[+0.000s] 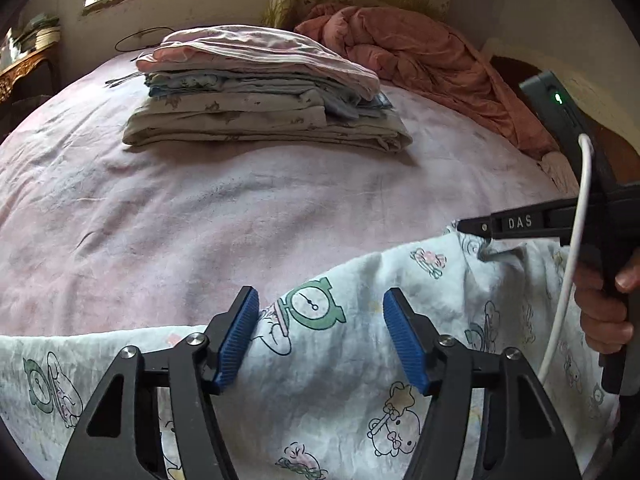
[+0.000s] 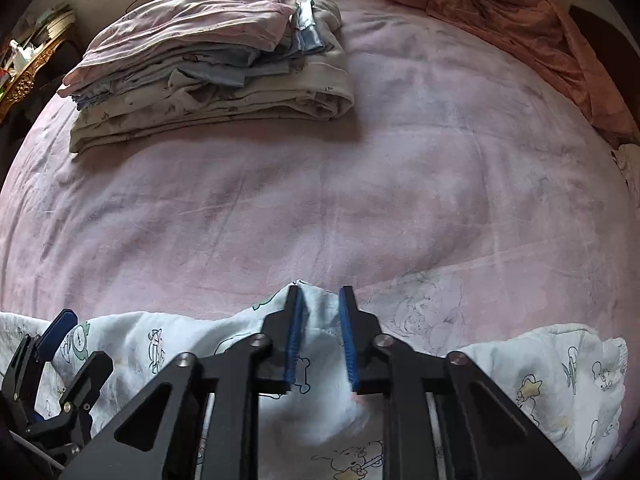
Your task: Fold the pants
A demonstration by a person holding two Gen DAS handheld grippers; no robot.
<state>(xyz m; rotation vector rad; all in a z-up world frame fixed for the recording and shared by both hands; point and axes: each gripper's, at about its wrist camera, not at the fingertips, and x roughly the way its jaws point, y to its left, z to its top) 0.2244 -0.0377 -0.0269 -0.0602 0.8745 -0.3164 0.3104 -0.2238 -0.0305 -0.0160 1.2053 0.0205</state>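
My right gripper [image 2: 320,300] has its jaws drawn in on a raised peak of the pants [image 2: 132,344]; a small gap shows between the blue pads [image 2: 294,340] in the right wrist view, with white printed cloth bunched between them. I judge this a pinch on the fabric edge, though the contact itself is blurred. My left gripper [image 1: 320,312] has its jaws spread about halfway, straddling the cloth without pressing it; the clock print [image 1: 312,304] lies between the pads.

The pants lie across the near edge of the bed [image 2: 320,200], directly under both sets of jaws. Their long axis runs side to side, across the line both grippers point along. The far edge of the garment is just beyond the fingertips; the bare pink sheet extends away from there.

In the left wrist view, the right gripper [image 1: 464,226] sits just to the right, touching the same edge, with a hand [image 1: 600,304] on its handle. Both hands are equally near.

A stack of folded laundry [image 1: 260,96] lies well apart, toward the far side, beside a rumpled pink quilt [image 1: 420,52].

I judge the fold will carry this edge along the short axis.
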